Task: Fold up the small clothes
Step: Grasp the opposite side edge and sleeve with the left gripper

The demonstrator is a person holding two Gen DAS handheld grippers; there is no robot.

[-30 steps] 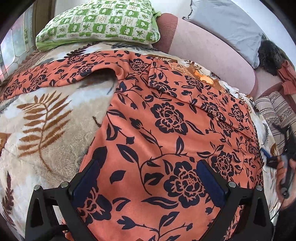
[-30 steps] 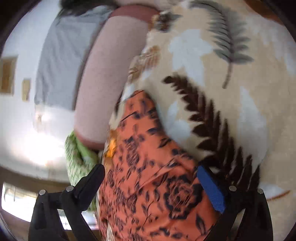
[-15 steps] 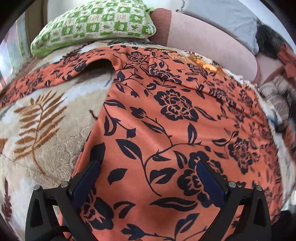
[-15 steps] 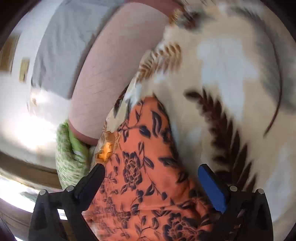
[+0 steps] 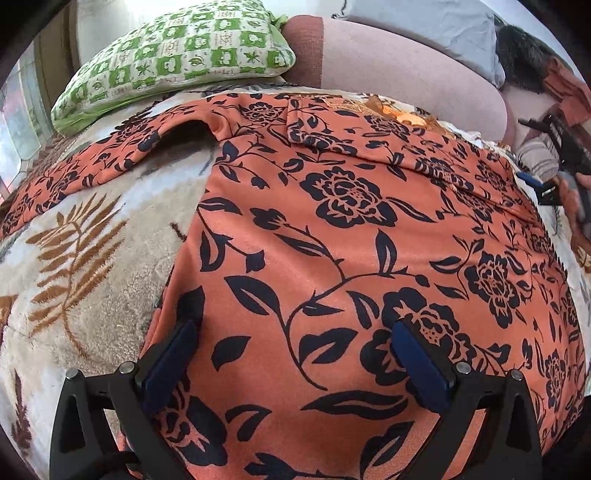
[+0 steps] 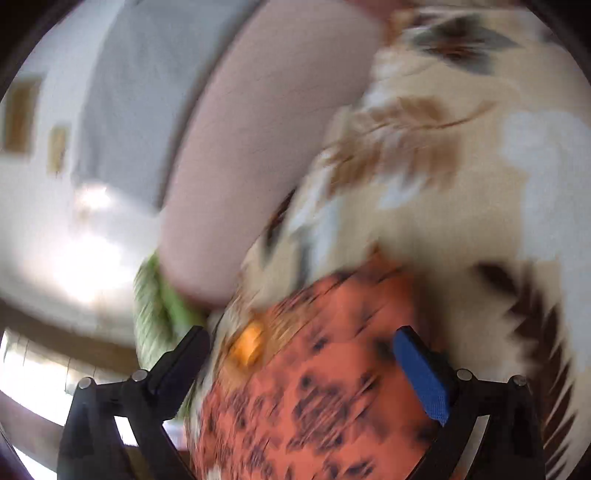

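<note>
An orange garment with a black flower print (image 5: 332,229) lies spread flat on a leaf-patterned blanket (image 5: 74,266). One sleeve (image 5: 92,166) stretches to the far left; the other side is folded over the body near the collar. My left gripper (image 5: 291,354) is open and empty, low over the garment's near part. My right gripper (image 6: 301,350) is open and empty above the garment's upper right corner (image 6: 325,354); that view is blurred. It also shows in the left wrist view (image 5: 546,188), at the garment's far right edge.
A green checked pillow (image 5: 177,55) lies at the head of the bed. A pink headboard bolster (image 5: 406,74) runs behind the garment, with a grey cloth (image 5: 436,22) on it. Dark and striped items (image 5: 532,66) sit at the far right.
My right gripper has swung fast along the garment's right edge towards the collar end, blurring its view. My left gripper has shifted only slightly over the garment's near part.
</note>
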